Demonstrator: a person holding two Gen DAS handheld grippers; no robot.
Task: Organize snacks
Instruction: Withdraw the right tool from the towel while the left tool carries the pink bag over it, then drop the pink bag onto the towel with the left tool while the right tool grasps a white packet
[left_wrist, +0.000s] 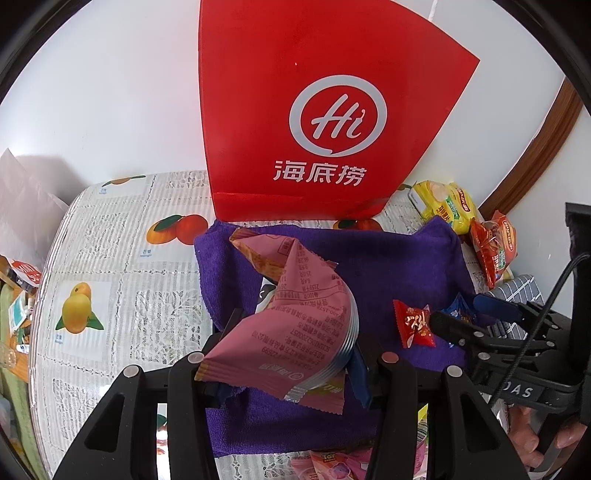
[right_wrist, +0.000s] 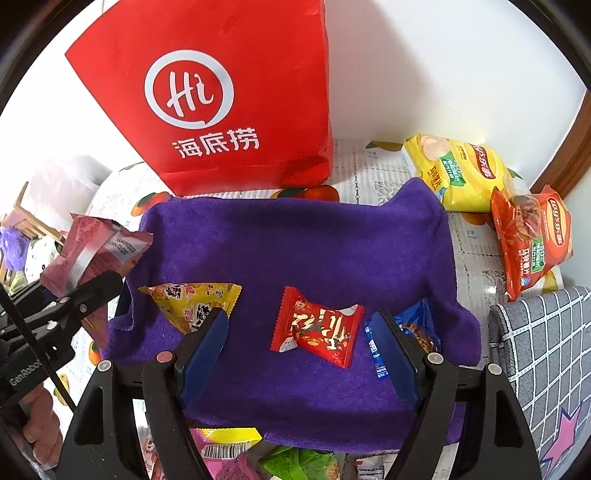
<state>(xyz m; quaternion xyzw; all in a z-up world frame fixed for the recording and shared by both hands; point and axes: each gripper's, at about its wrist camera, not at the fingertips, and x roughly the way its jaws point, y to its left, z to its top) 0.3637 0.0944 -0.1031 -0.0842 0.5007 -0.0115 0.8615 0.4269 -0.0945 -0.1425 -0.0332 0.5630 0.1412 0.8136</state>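
Fruit-printed plastic tablecloth (left_wrist: 110, 258) carries a purple terry towel (right_wrist: 295, 240) before a red paper bag (left_wrist: 314, 92); the left gripper (left_wrist: 291, 373) pinches a pink foil snack packet (left_wrist: 295, 325) above it; the right gripper (right_wrist: 299, 354), fingers spread, hovers around a red candy wrapper (right_wrist: 317, 326), beside a yellow triangular snack packet (right_wrist: 192, 299) on the towel.

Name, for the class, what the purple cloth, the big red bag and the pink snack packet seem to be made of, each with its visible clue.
Purple cloth: looks like microfibre or terry textile, matte, with a fuzzy nap and soft curled edges.
Red bag: probably coated paper or card, smooth, with a creased fold at its base.
Pink snack packet, held in the left gripper: likely plastic film, with a shiny silver crimped seam.
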